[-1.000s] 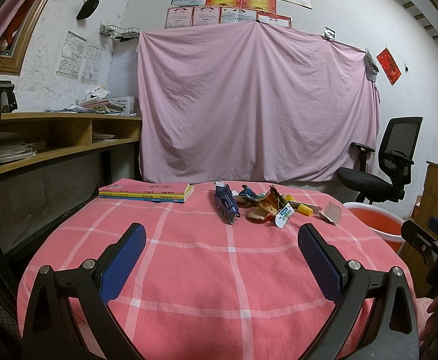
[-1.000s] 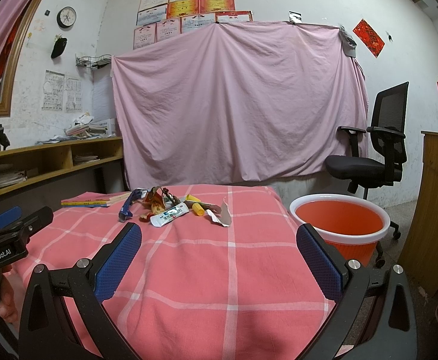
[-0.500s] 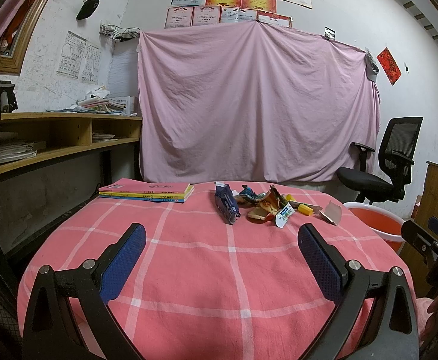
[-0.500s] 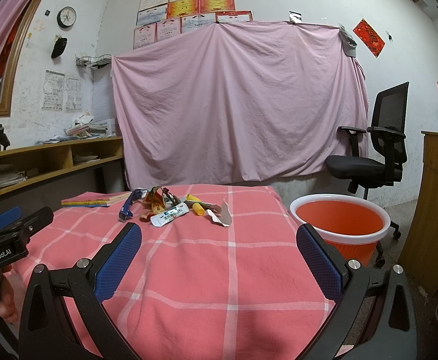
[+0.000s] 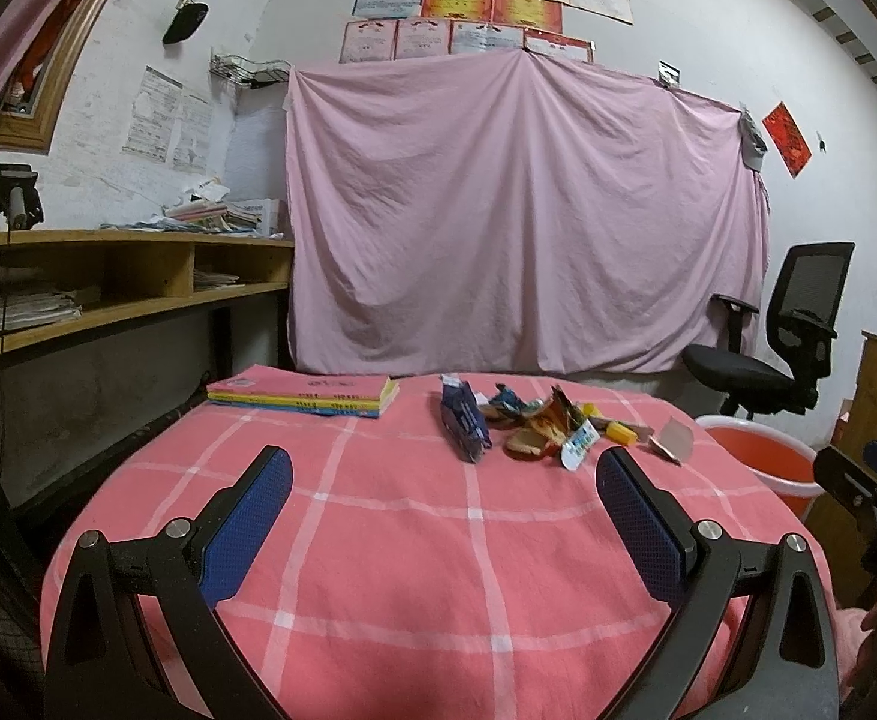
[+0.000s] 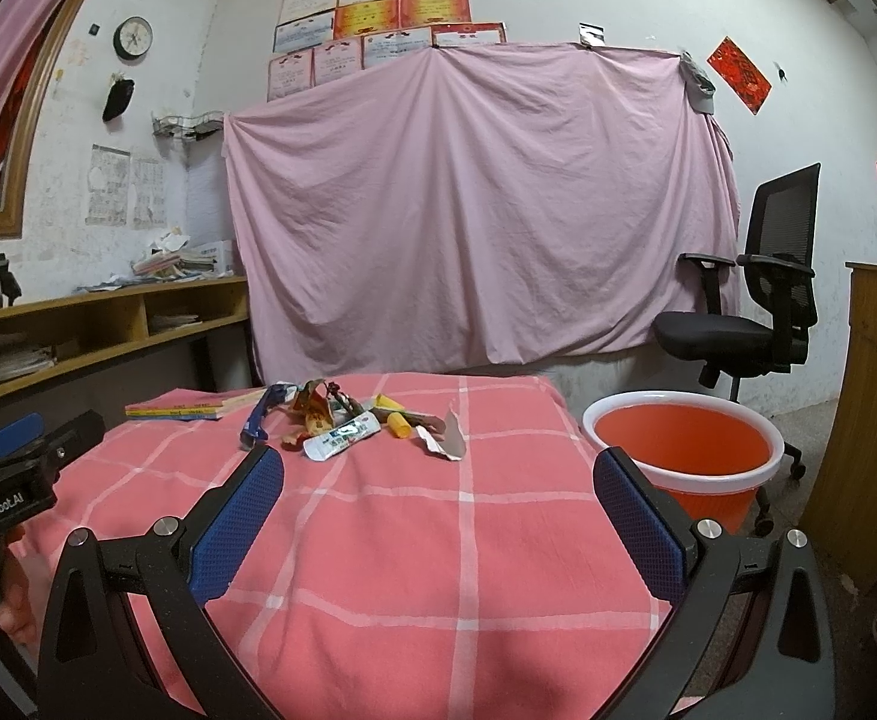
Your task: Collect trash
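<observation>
Both grippers hover over the near end of the desk (image 5: 378, 540), jaws spread wide, nothing between them. Left gripper (image 5: 443, 468) and right gripper (image 6: 438, 468) are each well short of the trash pile (image 5: 534, 420), which sits toward the far end of the pink checked cloth. Pile includes a dark blue wrapper (image 5: 465, 420) on its left side, crumpled orange and brown wrappers (image 6: 312, 414) in the middle, a white tube-like packet (image 6: 342, 441) lying flat at the front, a small yellow piece (image 6: 398, 425) and a torn silver scrap (image 6: 447, 441) on the right. Items touch or overlap; exact layering unclear. Stack of books (image 5: 303, 396) lies at the far left corner of the desk, apart from the pile. Orange bucket (image 6: 681, 453) with white rim stands on the floor just beside the desk's right edge. Black office chair (image 6: 750, 312) behind the bucket. Part of a hand (image 6: 0, 594) shows at lower left of the right wrist view, gripping the left gripper's handle.
</observation>
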`<state>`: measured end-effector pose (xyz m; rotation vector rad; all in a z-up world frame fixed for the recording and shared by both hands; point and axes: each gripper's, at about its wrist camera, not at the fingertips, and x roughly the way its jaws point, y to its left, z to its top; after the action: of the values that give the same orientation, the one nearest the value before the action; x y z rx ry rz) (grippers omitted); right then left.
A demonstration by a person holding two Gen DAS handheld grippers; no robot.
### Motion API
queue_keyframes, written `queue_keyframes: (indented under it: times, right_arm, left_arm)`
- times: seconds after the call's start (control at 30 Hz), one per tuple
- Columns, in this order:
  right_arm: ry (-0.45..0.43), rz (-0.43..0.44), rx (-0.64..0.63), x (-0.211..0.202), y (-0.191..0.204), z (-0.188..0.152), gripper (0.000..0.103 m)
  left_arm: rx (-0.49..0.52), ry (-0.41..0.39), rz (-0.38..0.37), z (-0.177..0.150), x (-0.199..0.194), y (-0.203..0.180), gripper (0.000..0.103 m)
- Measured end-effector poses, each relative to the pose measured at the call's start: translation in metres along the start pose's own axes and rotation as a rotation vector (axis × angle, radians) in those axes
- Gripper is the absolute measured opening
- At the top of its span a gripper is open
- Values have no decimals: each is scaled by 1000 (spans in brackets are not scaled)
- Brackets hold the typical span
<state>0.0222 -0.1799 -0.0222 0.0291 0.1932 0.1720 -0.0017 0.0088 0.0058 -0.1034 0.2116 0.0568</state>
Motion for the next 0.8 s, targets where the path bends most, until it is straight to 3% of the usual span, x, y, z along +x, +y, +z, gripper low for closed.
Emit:
queue_keyframes:
  times: [0.27,0.8]
  right_arm:
    - [-49,-4,-18,10,-9,19,103]
    - [-185,-22,-131,51,-31,59,103]
  left_arm:
    - [-11,-35,18,17,16,3,99]
    - [36,-199,-27,50,63,-27,99]
